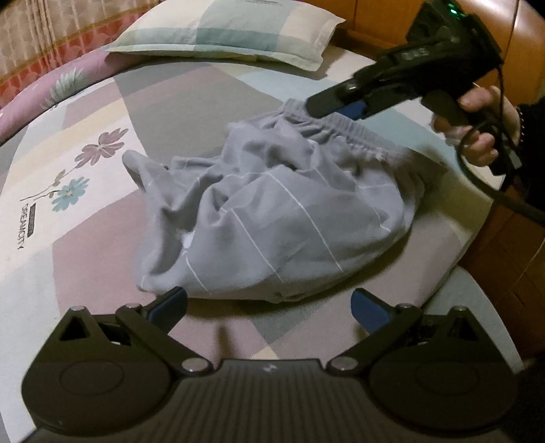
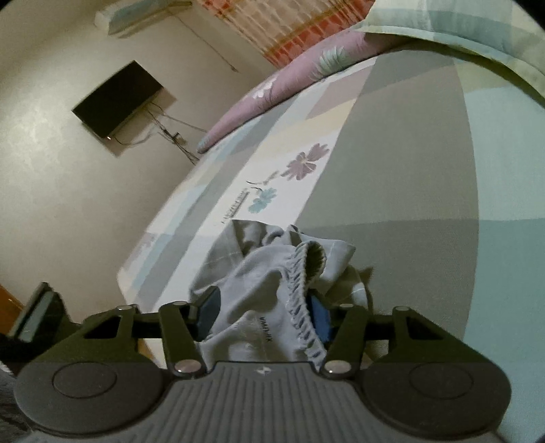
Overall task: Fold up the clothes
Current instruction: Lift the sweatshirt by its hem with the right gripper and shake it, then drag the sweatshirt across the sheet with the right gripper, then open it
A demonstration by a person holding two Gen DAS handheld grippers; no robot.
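- No box, basket or other container shows in either view; the things lie directly on the bed [image 1: 211,102], which has a patchwork sheet with printed flowers.
- The grey shorts [image 1: 272,211], with thin white lines and an elastic waistband [image 1: 357,136], lie crumpled in a heap near the edge of the bed, in front of the left tongs.
- A pillow [image 1: 221,30] with green and cream squares lies at the far end of the bed, well apart from the shorts.
- The left tongs [image 1: 269,306] are wide open and hold nothing. They hover just beside the near edge of the shorts; whether the left blue pad touches the cloth I cannot tell.
- The right tongs [image 2: 264,315] have the waistband of the shorts [image 2: 272,306] between the two blue pads. The pads are partly closed with the cloth bunched between them, and the elastic edge runs along the right pad.
- In the left wrist view the right tongs [image 1: 335,105] come in from the upper right, and the fingers lie on the far side of the waistband. The person's hand [image 1: 483,126] holds the handle.
- In the right wrist view a dark television [image 2: 115,98] hangs on the wall beyond the bed.
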